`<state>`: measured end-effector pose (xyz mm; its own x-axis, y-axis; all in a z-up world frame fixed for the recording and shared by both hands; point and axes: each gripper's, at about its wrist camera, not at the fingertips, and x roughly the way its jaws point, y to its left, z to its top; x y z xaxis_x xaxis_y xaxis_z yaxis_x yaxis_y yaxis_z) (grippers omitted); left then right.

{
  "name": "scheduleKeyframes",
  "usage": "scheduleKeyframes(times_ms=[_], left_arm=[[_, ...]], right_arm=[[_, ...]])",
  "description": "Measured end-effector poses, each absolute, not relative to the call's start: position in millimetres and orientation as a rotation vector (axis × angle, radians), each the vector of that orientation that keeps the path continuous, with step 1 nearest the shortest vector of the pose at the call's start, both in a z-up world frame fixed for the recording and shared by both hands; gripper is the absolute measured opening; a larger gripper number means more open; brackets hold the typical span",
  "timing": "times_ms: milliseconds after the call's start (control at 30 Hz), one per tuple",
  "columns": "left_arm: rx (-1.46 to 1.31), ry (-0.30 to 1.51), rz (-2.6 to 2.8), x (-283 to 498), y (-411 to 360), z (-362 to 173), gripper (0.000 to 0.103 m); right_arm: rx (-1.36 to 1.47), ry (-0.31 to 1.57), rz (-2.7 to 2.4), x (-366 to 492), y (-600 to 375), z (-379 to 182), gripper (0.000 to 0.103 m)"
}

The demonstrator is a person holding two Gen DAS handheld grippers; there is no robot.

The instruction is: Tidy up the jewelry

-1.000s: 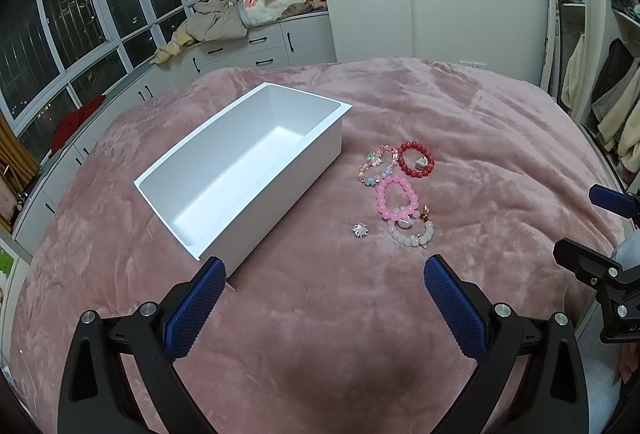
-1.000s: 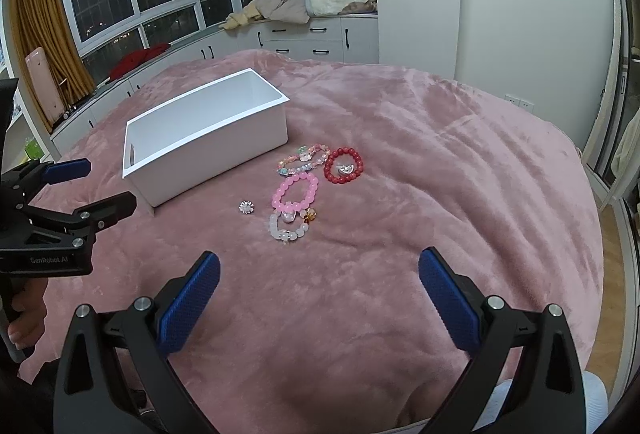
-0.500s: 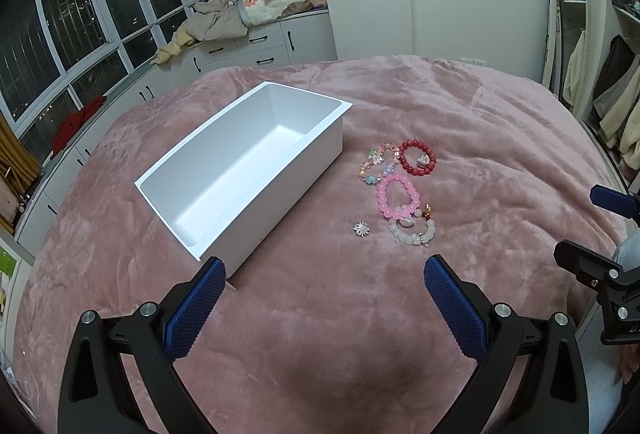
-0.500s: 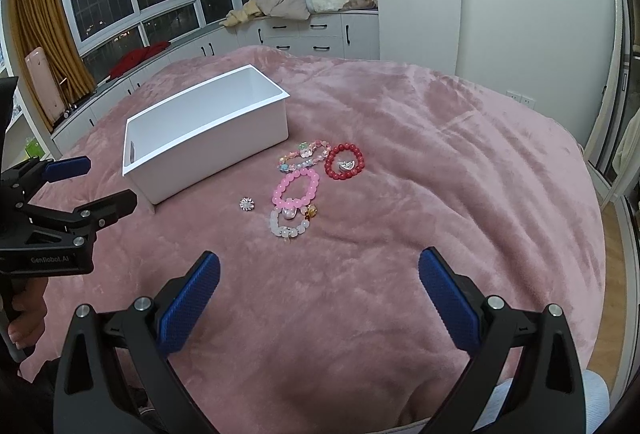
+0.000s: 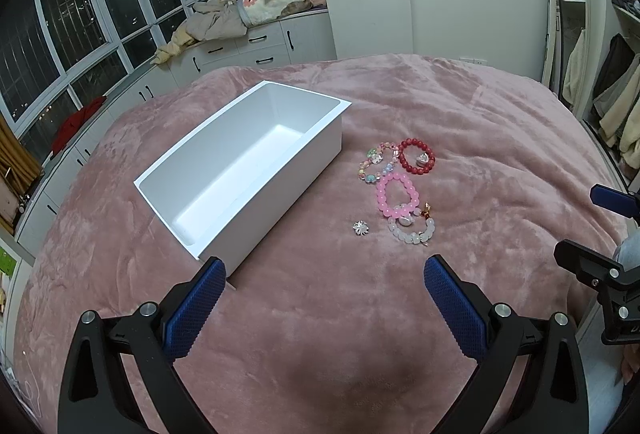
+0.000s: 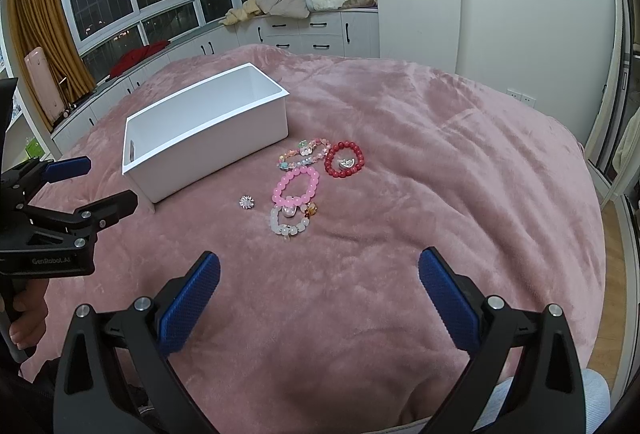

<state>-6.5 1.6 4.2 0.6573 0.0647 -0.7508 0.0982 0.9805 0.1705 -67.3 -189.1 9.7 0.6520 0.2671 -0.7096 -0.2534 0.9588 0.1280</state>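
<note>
On the pink plush bedspread, a cluster of beaded bracelets lies just beside the long side wall of the empty white rectangular plastic bin, strung out in a line running away from both grippers: the translucent white bead bracelet nearest, then the pink bead bracelet, with the multicoloured pastel bead bracelet and red bead bracelet farthest, and a small silver flower-shaped charm apart toward the bin. The right gripper hangs with jaws spread wide and empty, the cluster straight ahead between its fingers, so I judge it better lined up for the first pick. The left gripper, equally spread and empty, faces the bin's near corner, with the jewelry ahead and toward its right finger.
</note>
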Motion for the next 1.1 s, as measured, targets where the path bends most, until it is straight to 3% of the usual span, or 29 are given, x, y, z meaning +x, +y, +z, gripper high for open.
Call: scheduleKeyframes(times_ms=[467, 1100], left_arm=[[0.2, 0.857, -0.022, -7.4, 0.9, 2.2, 0.1], [0.128, 0.914, -0.131, 11.3, 5.7, -49.4, 0.1]], right_arm=[[0.017, 0.811, 0.292, -67.1, -189.1, 8.5, 0.099], [0.146, 0.822, 0.265, -45.0, -202.6, 1.5, 0.097]])
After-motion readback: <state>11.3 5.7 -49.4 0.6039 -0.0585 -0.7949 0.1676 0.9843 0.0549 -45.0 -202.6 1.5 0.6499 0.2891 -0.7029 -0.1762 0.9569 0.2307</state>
